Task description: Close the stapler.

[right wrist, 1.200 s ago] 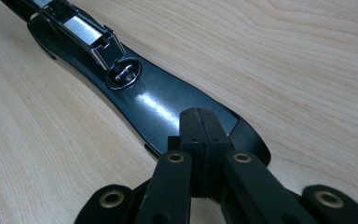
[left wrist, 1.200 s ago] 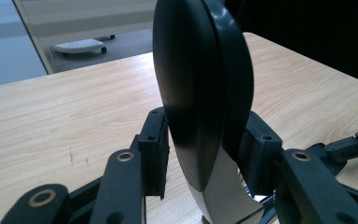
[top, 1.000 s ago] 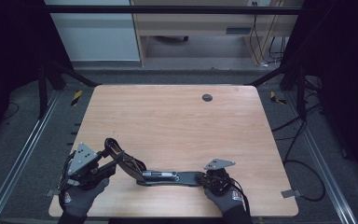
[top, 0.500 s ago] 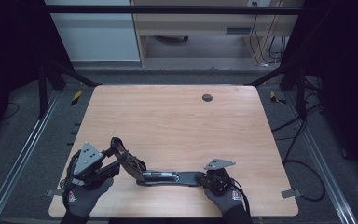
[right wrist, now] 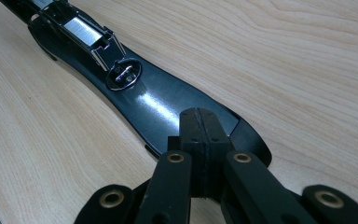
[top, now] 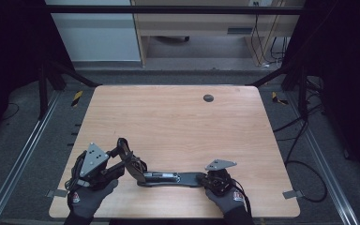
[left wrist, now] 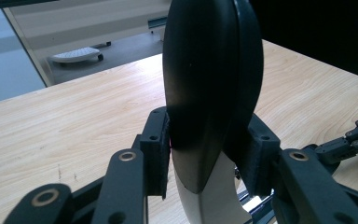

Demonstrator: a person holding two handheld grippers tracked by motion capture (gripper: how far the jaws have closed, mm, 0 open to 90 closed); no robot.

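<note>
A black stapler (top: 168, 178) lies opened out near the table's front edge, its metal staple channel (right wrist: 86, 32) facing up. Its rounded black cover (left wrist: 209, 70), white underneath, stands tilted up at the left end. My left gripper (top: 124, 157) is shut on that cover, a pad pressing on each side. In the right gripper view, the shut tips of my right gripper (right wrist: 199, 116) rest on the stapler's glossy black base (right wrist: 144, 98). From above, that right gripper (top: 205, 179) sits at the stapler's right end.
The wooden table (top: 178, 126) has a small dark round grommet (top: 208, 98) near its far edge. Metal rails run along both sides, and cables (top: 304, 140) lie on the floor to the right. A gloved hand (top: 86, 201) holds each gripper at the front edge.
My left gripper has shifted slightly to the right with the cover, which now stands a little steeper. The right gripper and the stapler's base have stayed put.
</note>
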